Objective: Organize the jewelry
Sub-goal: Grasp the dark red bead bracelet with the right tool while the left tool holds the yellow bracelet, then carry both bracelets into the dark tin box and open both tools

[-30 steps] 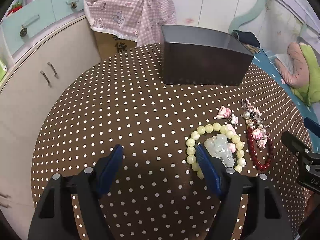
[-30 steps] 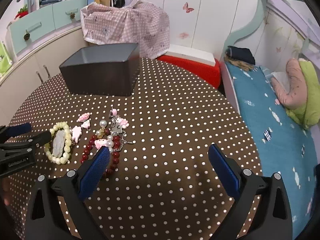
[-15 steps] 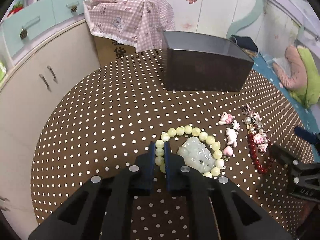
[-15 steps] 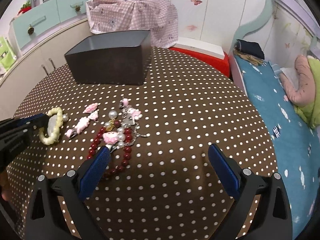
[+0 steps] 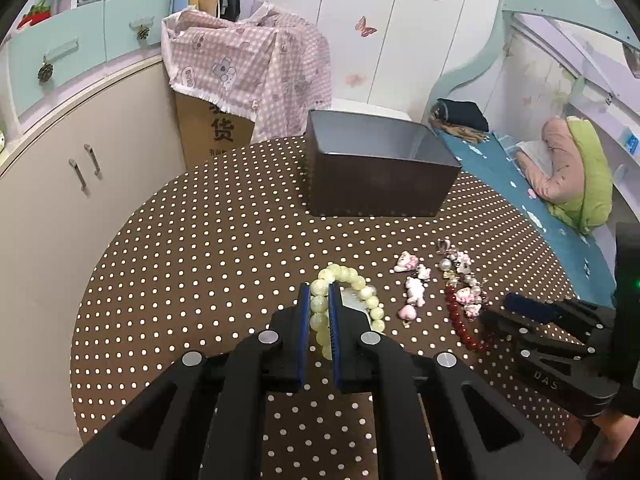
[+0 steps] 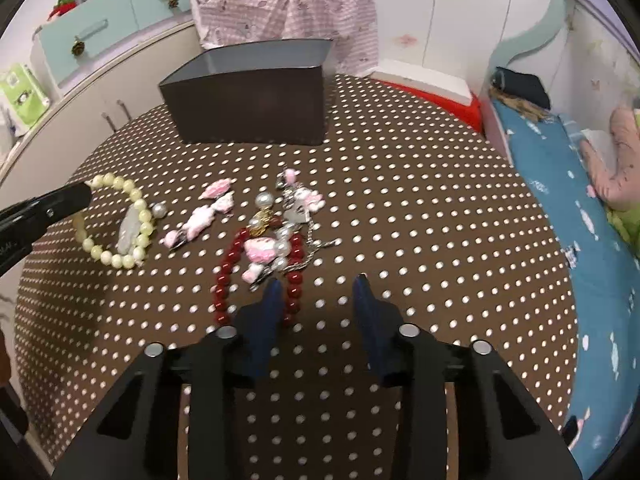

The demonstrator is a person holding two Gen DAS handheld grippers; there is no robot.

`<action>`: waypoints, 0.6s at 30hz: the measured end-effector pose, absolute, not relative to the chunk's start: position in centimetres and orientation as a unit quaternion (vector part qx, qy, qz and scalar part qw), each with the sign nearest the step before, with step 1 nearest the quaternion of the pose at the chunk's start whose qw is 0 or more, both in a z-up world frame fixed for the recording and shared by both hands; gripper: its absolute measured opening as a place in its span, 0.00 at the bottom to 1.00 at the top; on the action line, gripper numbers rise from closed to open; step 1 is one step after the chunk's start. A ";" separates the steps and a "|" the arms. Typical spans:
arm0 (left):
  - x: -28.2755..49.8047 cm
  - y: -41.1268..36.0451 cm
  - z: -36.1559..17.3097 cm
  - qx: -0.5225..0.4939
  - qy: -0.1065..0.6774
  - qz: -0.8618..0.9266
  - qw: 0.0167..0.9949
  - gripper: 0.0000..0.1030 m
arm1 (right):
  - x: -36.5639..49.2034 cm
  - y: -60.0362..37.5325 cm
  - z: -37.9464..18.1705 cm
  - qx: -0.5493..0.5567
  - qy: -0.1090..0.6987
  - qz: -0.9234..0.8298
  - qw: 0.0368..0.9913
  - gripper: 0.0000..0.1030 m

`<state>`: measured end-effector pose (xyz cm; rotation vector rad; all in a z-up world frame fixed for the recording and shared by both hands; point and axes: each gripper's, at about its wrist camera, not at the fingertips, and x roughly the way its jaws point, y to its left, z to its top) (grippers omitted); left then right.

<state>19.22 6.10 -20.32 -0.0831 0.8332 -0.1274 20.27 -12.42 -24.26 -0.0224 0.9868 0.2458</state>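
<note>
A polka-dot counter (image 5: 200,240) is seen carrying a dark box (image 5: 376,184) at its far side; a pale green bead bracelet (image 5: 344,280) is pinched by the left hand-held gripper (image 5: 319,312), its pads narrowed onto the beads; the right hand-held gripper (image 6: 318,296) is held partly open over a red bead bracelet (image 6: 224,280), beside pink charms (image 6: 200,216).

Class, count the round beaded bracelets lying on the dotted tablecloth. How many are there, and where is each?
2. The pale green bracelet lies at the left, clamped in the left gripper. The dark red bracelet lies to its right, partly under pink charms, before the right gripper. More could hide in the tangle.
</note>
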 end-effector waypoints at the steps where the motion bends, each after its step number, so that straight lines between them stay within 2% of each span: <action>1: 19.0 6.2 -20.2 -0.041 0.404 -0.063 0.912 0.07 | 20.0 -12.4 -24.1 -0.009 0.471 0.115 0.875 0.36; 10: 17.9 6.4 -19.5 -0.051 0.399 -0.077 0.912 0.07 | 17.8 -9.5 -22.4 -0.028 0.446 0.169 0.878 0.36; 15: 17.4 6.8 -19.6 -0.052 0.401 -0.078 0.911 0.07 | 18.8 -7.3 -23.7 -0.044 0.465 0.181 0.866 0.21; 18: 17.2 6.9 -19.7 -0.052 0.401 -0.081 0.911 0.07 | 19.8 -7.0 -24.6 -0.050 0.476 0.174 0.861 0.17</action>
